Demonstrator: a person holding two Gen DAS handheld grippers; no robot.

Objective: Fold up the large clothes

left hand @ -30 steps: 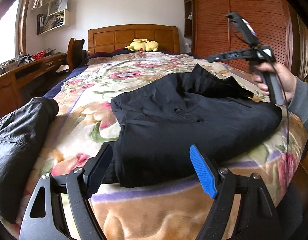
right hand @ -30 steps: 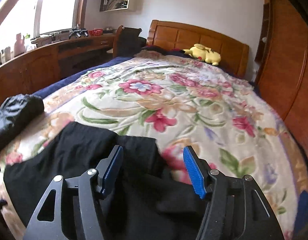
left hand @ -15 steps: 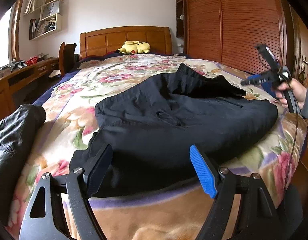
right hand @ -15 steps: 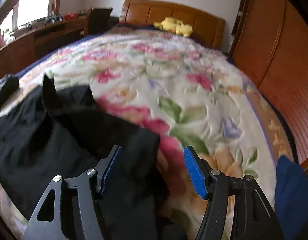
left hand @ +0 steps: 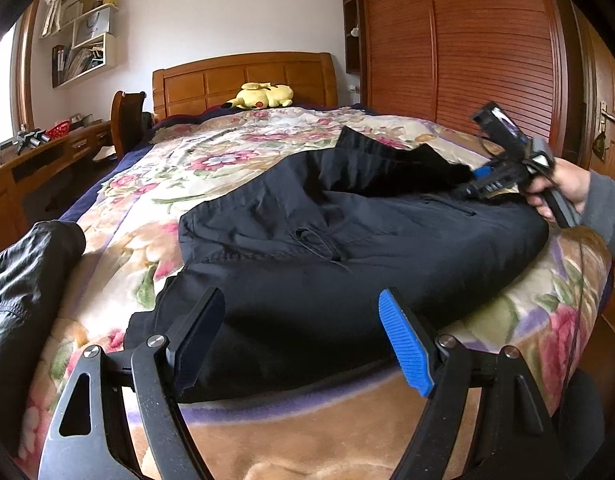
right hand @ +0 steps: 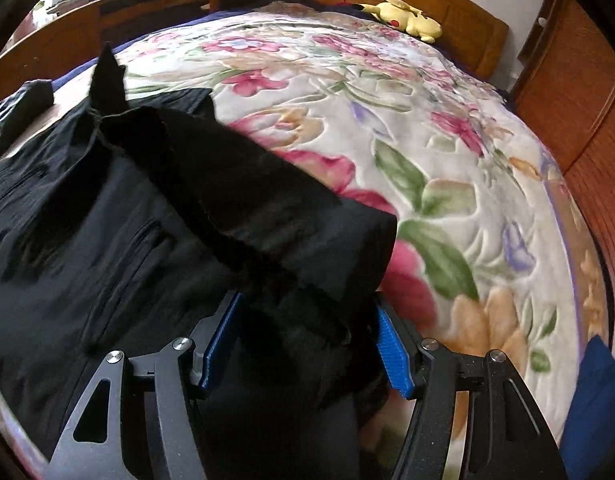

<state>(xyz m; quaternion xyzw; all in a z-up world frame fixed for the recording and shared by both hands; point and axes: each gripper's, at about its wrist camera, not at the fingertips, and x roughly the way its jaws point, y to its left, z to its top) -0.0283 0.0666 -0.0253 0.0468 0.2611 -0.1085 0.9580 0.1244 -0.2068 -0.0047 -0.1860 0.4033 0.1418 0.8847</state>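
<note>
The right gripper has just been narrowing its jaws around a thick fold of the black trousers; the ribbed blue pads flank the bunched cloth, and whether they press it yet I cannot tell. From the left wrist view a hand in a grey sleeve grips that tool's handle near the bed's right edge. The left gripper stands wide open at the foot edge of the bed, nothing between its pads, the trousers' hem just beyond its tips. The trousers are matte woven fabric, creased, with a drawstring at the waist and slit pockets, spread across the foot end from the middle to the right edge. Beneath them lies a plush quilted blanket with pink flowers and green leaves. A shiny, crinkled black jacket slumps at the left edge. A soft yellow plush toy rests against the panelled wooden headboard.
</note>
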